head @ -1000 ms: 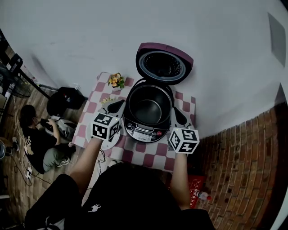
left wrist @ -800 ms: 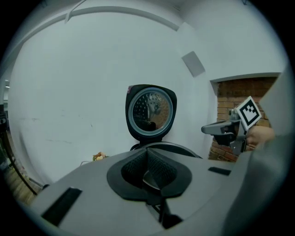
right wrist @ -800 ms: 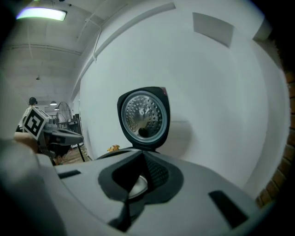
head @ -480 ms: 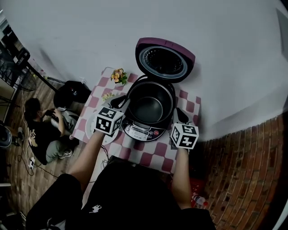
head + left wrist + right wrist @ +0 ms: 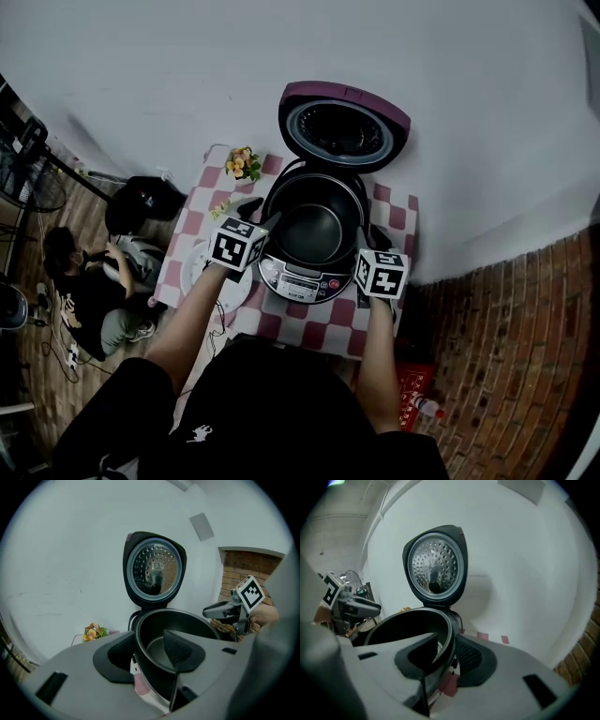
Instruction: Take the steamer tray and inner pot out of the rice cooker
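- In the head view, the round rice cooker (image 5: 298,278) stood on a pink and white checked cloth (image 5: 309,328). Its purple lid (image 5: 344,125) was tipped up at the back.
- The inner pot (image 5: 314,230) sat inside the rice cooker. It was dark, smooth and bowl-shaped.
- Small yellow flowers (image 5: 244,164) were to the left of the rice cooker, near the white wall (image 5: 141,66).
- The left gripper (image 5: 261,214) was at the left edge of the rice cooker, and the right gripper (image 5: 368,236) was at its right edge.
- A second before, both grippers were higher and nearer the front of the rice cooker. Now they had come down to the pot's rim.
- In the left gripper view, the black bumpy pads (image 5: 177,649) stood wide apart. One was outside the pot's thin rim and one inside, and neither pressed on it. These jaws had just been opening.
- The underside of the lid was shiny metal with many little holes.
- In the right gripper view, the jaws were about half open and had just been opening too. The rim on the right side of the rice cooker ran between them, but they did not squeeze it.
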Available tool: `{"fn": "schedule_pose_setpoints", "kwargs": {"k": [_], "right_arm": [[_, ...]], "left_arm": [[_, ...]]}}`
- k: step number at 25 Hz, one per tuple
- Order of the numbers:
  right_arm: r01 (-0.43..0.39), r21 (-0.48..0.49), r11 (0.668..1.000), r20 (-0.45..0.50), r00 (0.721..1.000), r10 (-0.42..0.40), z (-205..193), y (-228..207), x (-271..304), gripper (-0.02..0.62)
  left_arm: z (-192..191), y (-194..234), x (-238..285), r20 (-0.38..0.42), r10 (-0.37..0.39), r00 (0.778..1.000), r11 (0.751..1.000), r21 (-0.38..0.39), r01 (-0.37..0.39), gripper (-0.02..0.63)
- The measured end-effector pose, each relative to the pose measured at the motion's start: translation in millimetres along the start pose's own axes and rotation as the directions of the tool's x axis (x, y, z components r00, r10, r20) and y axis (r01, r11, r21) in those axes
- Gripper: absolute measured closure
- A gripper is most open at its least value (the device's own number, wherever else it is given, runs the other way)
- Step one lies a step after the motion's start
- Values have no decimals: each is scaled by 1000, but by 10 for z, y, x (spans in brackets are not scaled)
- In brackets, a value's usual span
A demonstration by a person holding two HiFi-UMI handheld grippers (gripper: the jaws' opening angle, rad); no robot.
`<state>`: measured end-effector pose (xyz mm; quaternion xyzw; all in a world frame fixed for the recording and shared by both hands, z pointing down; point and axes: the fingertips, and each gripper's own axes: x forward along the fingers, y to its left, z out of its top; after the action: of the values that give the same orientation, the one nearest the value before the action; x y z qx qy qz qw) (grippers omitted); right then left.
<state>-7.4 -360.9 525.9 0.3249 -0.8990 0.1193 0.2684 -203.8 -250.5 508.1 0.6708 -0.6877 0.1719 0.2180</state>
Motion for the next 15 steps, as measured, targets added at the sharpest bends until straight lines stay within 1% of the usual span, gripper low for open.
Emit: {"fn": "schedule_pose_setpoints", "kwargs": {"k": [3, 5, 7, 9, 11, 13, 15], "right_arm": [[15, -16, 1000, -58, 998, -16, -55, -21, 108, 453], [29, -19, 999, -86, 996, -31, -53, -45, 174, 434], [44, -27, 999, -115, 992, -46, -45, -54, 242, 427], [57, -50, 997, -145, 987, -64, -44, -51, 315, 413], [74, -78, 994, -172, 981, -87, -53, -69, 378, 413], [87, -113, 990, -205, 973, -109, -80, -90, 430, 413], [95, -171, 981, -234, 963, -134, -96, -99, 463, 413]], "left_arm": [[-28, 73, 110, -38, -1, 999, 1000, 20, 1, 405], [-18, 86, 183, -59, -6, 998, 999, 44, 9, 405], [-23, 90, 260, -80, -8, 997, 997, 76, 14, 405], [-46, 100, 326, -102, -2, 995, 994, 108, 14, 405], [-60, 115, 397, -122, 1, 992, 991, 133, 15, 403], [-66, 128, 464, -142, 1, 990, 989, 149, 20, 393], [-76, 141, 525, -165, 10, 986, 985, 172, 19, 382]]}}
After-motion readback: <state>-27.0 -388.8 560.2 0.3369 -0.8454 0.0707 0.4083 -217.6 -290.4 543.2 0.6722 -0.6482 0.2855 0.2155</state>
